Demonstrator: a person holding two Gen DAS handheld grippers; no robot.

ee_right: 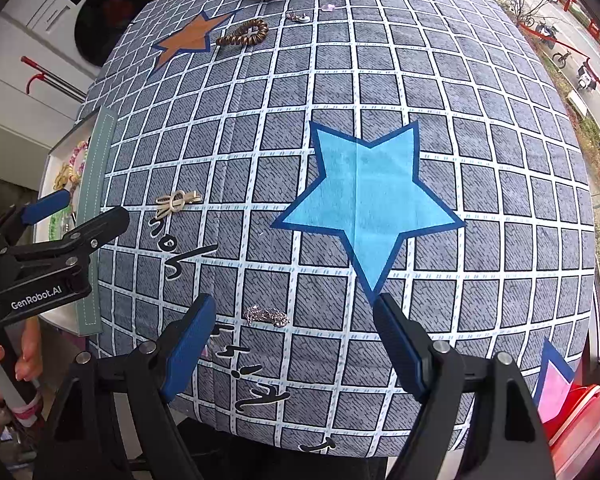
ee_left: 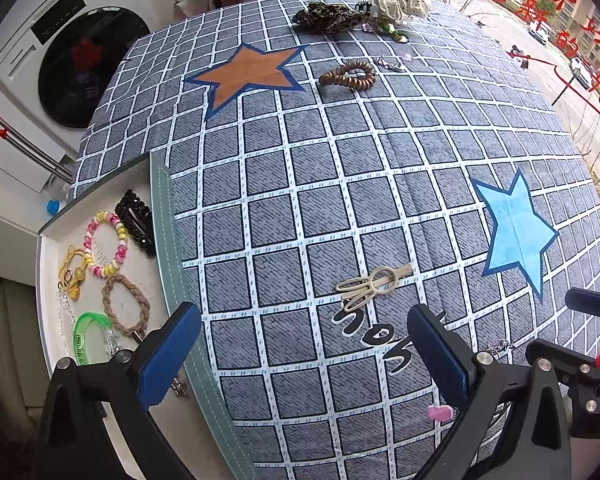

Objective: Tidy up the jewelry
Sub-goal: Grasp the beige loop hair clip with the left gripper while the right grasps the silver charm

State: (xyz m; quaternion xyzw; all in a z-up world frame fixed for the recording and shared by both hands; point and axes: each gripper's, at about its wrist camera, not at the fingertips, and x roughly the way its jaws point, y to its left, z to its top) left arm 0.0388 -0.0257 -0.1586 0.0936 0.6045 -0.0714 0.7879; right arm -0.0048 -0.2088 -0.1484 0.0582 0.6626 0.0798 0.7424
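A white tray with a grey-green stitched rim (ee_left: 161, 204) sits at the table's left edge. It holds a pink-yellow bead bracelet (ee_left: 105, 244), a black clip (ee_left: 135, 220), a braided brown tie (ee_left: 126, 308) and a green bangle (ee_left: 87, 336). A beige hair clip (ee_left: 374, 284) lies on the checked cloth just beyond my left gripper (ee_left: 304, 344), which is open and empty. My right gripper (ee_right: 296, 332) is open over the cloth. A small silver chain (ee_right: 266, 316) lies between its fingers, untouched by the pads.
Far across the cloth lie a brown coil tie (ee_left: 350, 76), a leopard scrunchie (ee_left: 328, 18), a white scrunchie (ee_left: 400, 0) and small silver pieces (ee_right: 298, 16). A pink heart (ee_left: 440, 412) lies by the left gripper. A red container (ee_right: 580, 412) stands lower right, a washing machine (ee_left: 72, 60) beyond the table.
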